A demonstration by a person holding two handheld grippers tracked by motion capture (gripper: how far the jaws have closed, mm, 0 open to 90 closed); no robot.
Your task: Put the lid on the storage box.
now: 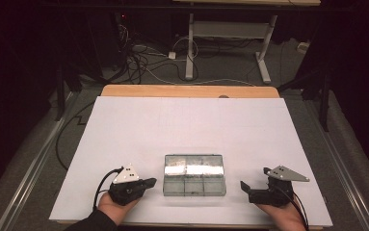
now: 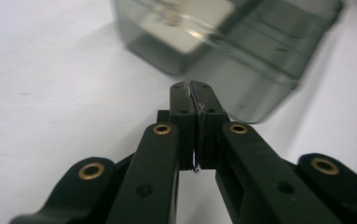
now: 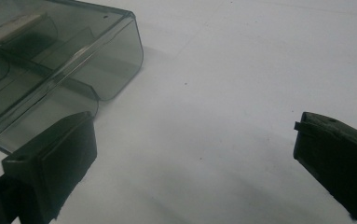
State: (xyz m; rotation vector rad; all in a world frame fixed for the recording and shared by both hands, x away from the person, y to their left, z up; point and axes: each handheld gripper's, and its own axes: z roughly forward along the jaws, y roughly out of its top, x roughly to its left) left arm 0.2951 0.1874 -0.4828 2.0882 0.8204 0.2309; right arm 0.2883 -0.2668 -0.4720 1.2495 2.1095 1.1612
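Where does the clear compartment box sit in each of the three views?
High view: clear compartment box low centre, between the left gripper and right gripper.
Left gripper view: top centre to right, beyond the shut jaws.
Right gripper view: upper left.
Shared landmark: the white table sheet.

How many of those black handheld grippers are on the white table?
2. The left gripper sits just left of the clear plastic box, jaws shut; the right gripper sits to the box's right, jaws wide open. Neither touches the box.
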